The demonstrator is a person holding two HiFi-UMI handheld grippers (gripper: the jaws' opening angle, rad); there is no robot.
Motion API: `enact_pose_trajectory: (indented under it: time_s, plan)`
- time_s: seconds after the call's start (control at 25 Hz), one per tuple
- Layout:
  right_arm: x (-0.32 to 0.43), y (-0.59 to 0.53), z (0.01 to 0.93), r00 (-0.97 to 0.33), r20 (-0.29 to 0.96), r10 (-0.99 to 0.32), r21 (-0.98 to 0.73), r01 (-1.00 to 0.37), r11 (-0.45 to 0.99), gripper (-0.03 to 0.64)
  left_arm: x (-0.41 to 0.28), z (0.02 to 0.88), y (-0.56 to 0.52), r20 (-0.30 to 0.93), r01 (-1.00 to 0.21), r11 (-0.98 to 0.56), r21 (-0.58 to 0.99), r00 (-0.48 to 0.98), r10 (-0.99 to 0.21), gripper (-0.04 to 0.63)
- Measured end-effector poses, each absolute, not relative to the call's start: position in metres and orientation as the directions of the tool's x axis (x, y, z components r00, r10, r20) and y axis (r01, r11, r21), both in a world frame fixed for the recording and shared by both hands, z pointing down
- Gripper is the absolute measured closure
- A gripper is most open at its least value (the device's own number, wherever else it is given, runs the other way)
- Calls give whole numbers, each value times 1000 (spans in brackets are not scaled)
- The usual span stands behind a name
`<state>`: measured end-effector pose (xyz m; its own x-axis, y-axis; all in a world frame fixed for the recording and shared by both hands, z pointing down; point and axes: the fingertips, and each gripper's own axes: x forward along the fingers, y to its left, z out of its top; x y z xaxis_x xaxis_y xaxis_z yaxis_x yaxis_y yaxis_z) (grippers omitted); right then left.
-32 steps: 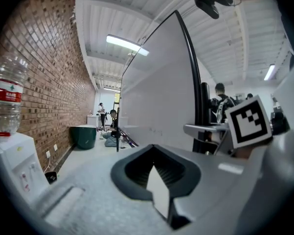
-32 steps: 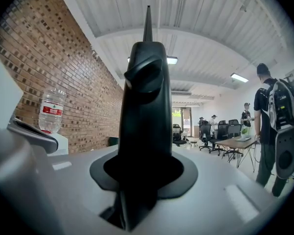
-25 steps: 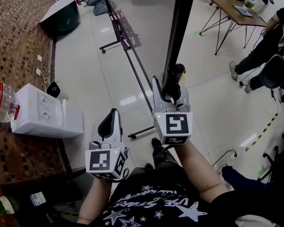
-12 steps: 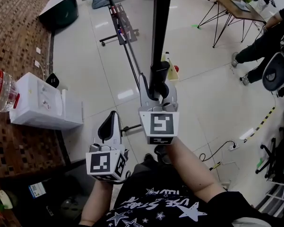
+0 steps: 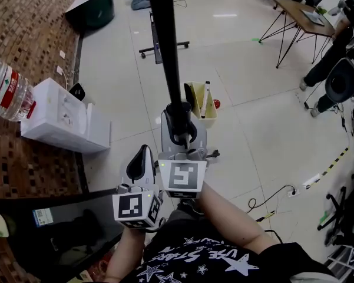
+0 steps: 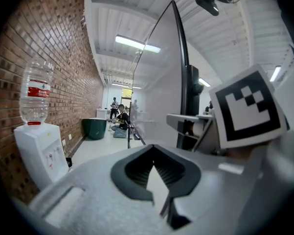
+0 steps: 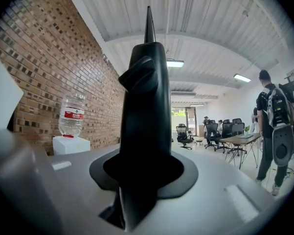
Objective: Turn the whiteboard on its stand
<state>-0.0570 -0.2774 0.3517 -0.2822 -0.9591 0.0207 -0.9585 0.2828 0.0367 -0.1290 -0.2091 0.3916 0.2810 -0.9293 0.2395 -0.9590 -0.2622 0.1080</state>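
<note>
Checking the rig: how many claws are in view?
2. The left claw, shut and empty, sits beside the right claw, which is shut on the whiteboard frame. None seems hidden.

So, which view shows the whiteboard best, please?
The left gripper view: the whiteboard shows its white face and black frame. The head view gives only its black edge; the right gripper view only the corner in its jaws.

Blk tee [image 5: 224, 263] w/ white stars; grey left gripper [image 5: 142, 155], right gripper [image 5: 180, 124].
</note>
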Motion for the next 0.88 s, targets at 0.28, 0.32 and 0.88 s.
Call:
enact_pose_trajectory:
  time_s: [0.28, 0.32, 0.88]
  plan:
    - [-68, -245, 360, -313, 35, -949, -2, -950, 313, 467, -132, 386, -156, 225, -985, -158, 75, 171, -959, 589]
    - [-69, -241, 360, -313, 37, -949, -5, -950, 313, 466, -135, 385, -148, 223, -987, -141, 73, 154, -963, 589]
    - [-89, -175, 358, -311, 28, -950, -26, -950, 310, 459, -172, 379, -84, 209, -997, -50, 51, 60, -976, 589]
